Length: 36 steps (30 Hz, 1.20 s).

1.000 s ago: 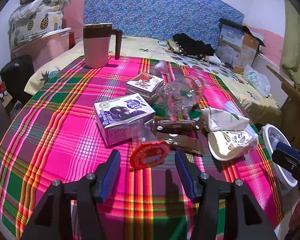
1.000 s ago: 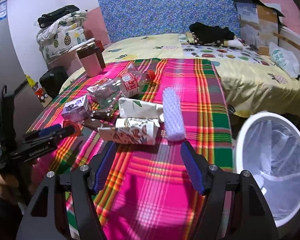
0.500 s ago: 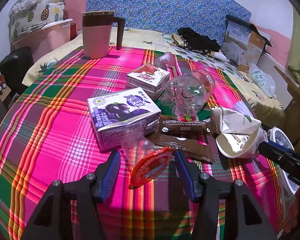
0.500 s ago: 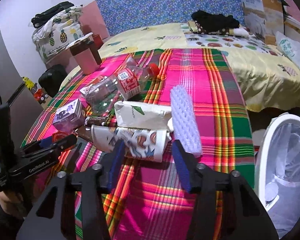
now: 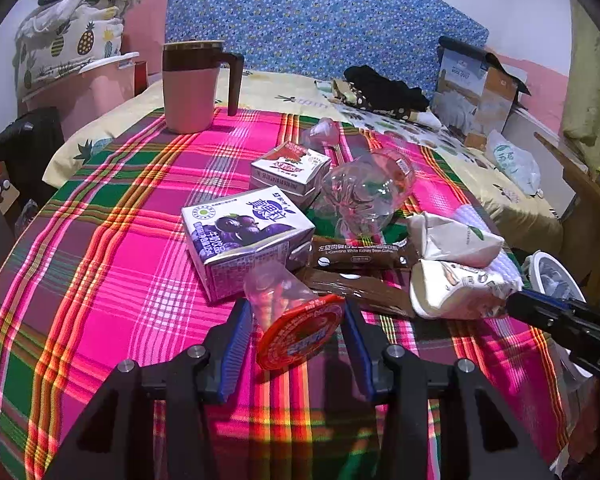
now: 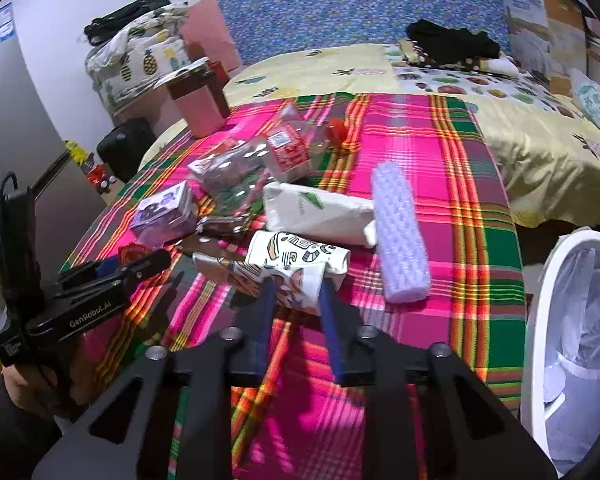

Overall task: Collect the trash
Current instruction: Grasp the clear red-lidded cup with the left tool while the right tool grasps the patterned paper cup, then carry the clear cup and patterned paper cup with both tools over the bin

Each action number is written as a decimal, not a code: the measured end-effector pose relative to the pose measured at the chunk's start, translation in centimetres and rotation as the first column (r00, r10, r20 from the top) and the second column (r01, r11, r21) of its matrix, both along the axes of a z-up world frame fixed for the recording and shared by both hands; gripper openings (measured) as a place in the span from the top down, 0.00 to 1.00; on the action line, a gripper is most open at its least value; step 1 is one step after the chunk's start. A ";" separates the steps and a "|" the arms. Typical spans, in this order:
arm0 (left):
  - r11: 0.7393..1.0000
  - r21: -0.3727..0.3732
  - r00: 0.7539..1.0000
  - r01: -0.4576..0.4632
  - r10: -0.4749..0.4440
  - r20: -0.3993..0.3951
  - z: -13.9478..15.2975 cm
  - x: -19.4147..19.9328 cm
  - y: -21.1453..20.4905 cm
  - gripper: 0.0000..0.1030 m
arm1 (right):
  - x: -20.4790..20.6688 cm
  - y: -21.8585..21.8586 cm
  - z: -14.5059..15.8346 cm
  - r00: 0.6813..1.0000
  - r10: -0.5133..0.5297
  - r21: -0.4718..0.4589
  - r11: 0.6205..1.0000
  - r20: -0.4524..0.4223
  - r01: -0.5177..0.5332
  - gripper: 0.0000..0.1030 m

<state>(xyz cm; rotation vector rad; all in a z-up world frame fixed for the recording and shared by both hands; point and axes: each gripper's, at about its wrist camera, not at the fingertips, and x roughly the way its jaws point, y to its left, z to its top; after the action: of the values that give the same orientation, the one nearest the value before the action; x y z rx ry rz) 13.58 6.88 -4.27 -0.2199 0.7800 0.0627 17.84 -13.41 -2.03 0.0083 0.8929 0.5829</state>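
the right hand-held gripper (image 6: 297,294) slopes down toward the plaid-covered worktop (image 6: 440,168), and its blue jaws have just been closing; they now pinch the near end of a crushed paper cup (image 6: 296,260) between them. the cup lies on its side, its long axis running roughly left to right across the view. it is white with cartoon drawings in brown and black, flattened and creased. just behind it lies a crumpled white paper bag (image 6: 320,216) with a green leaf mark, and just to the right a pale bubble-textured roll (image 6: 400,240) points away from the camera. a white bin (image 6: 540,320) lined with clear plastic stands off the worktop's right edge.

the left hand-held gripper (image 5: 298,334) also slopes down at the cloth; its jaws have just been closing around a clear plastic cup with a red foil lid (image 5: 300,336). the cup lies tipped over, lid facing the camera and its clear body pointing away toward a purple blueberry milk carton (image 5: 244,240). whether the pads already press on the lid i cannot tell. beyond sit a smaller red-and-white carton (image 5: 290,172), a crushed clear bottle (image 5: 364,196) and two brown wrappers (image 5: 356,268). a pink mug (image 5: 192,84) with a dark handle stands upright at the far edge.

in the right view a hand (image 6: 32,384) grips the left tool's handle.
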 end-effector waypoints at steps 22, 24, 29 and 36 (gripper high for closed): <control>0.999 -0.001 0.998 0.050 -0.050 0.037 1.6 -3.3 -0.7 0.56 | -2.7 0.8 1.5 0.996 0.035 0.016 0.999 0.076 -0.036 0.96; 0.998 0.000 0.997 0.061 -0.061 0.040 1.9 -3.6 -1.1 0.56 | -3.0 0.5 1.7 0.996 0.025 0.022 0.999 0.083 -0.027 0.96; 0.995 -0.003 0.995 0.095 -0.095 0.042 2.3 -4.2 -2.5 0.56 | -3.6 -0.4 2.0 0.996 0.004 0.036 0.999 0.091 -0.008 0.96; 0.987 0.002 0.986 0.163 -0.162 0.047 2.9 -4.3 -5.2 0.56 | -4.3 -2.7 2.2 0.993 -0.065 0.047 0.997 0.103 0.060 0.96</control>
<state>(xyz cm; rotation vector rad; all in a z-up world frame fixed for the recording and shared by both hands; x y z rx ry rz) 9.28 1.69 -1.33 -0.1584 0.7487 -0.0972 13.52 -16.09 0.20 0.0449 0.7752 0.5397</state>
